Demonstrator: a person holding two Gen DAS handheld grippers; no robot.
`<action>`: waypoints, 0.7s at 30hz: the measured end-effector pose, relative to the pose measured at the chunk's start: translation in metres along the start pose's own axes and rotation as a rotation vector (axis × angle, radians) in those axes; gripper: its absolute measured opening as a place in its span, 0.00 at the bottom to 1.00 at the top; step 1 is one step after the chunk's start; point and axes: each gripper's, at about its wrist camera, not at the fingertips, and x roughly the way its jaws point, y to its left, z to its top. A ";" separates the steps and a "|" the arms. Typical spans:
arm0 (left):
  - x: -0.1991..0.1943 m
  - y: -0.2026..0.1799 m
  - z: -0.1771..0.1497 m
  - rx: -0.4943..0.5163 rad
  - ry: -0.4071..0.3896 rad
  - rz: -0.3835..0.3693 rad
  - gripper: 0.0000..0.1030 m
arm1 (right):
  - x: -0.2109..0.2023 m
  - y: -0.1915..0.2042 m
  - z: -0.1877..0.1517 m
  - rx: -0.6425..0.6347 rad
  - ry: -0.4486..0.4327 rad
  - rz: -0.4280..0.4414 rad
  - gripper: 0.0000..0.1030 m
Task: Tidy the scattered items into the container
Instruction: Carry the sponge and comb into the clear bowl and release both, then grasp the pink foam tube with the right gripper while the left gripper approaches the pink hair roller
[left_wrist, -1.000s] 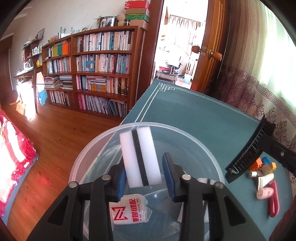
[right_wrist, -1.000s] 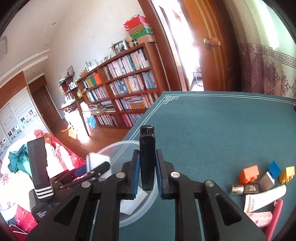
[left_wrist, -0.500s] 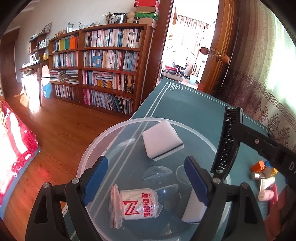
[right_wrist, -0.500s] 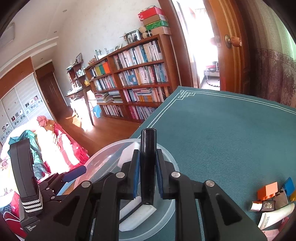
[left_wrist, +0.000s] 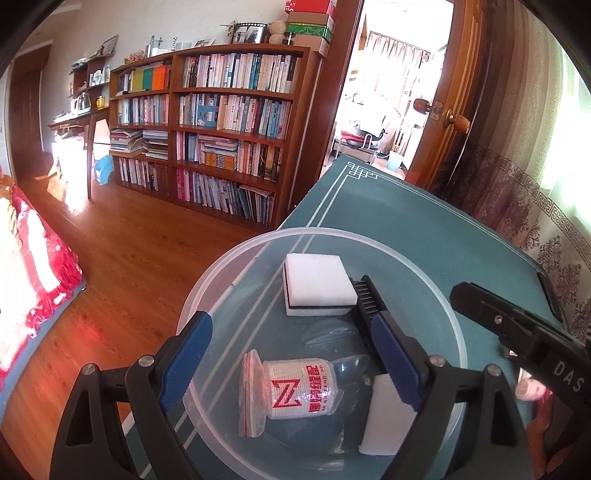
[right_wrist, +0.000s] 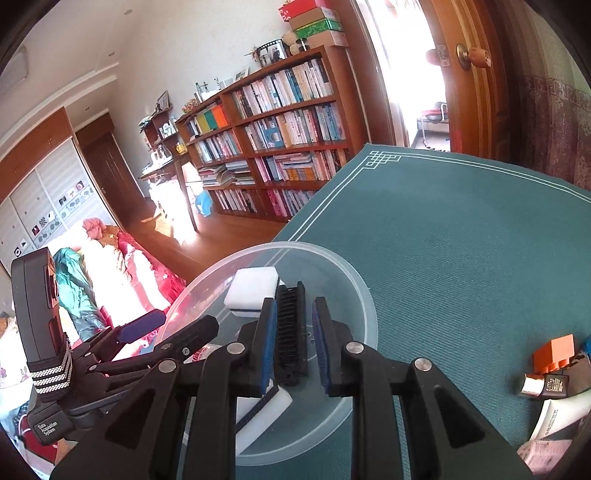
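The right gripper (right_wrist: 293, 341) is hanging over the clear plastic bowl (left_wrist: 236, 258) with its blue-padded fingers parted, a gap showing on either side of the black comb (right_wrist: 291, 325), which is lying between them teeth-up inside the bowl, one end against the white sponge (left_wrist: 317, 286); the fingers are evidently spread so that the comb is free, and I judge this the moment of letting go rather than of carrying; the left gripper (left_wrist: 291, 365) is hovering above the same bowl with its fingers wide apart and nothing between them, looking down on the wrapped roll of white thread (left_wrist: 295, 387) and a second white sponge (left_wrist: 388, 417) resting against the near wall; the bowl is sitting at the corner of the green table cloth (right_wrist: 461, 258), close to the edge, presumably so both hands are reaching it easily; well apart to the right, the orange block (right_wrist: 554, 352), a small brown-capped bottle (right_wrist: 543, 384) and a white tube (right_wrist: 561, 413) are lying in a loose cluster on the cloth, not yet gathered, so the tidying is looking partly done; the next reach is probably calling for the right gripper to be swinging toward that cluster.
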 end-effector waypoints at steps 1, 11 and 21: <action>0.000 0.000 -0.001 -0.002 0.003 -0.001 0.88 | -0.002 -0.002 -0.002 0.010 -0.001 -0.002 0.21; 0.001 -0.010 -0.006 0.018 0.023 -0.015 0.88 | -0.023 -0.028 -0.026 0.110 0.018 -0.037 0.22; -0.003 -0.029 -0.009 0.052 0.031 -0.038 0.88 | -0.063 -0.057 -0.054 0.168 -0.024 -0.149 0.52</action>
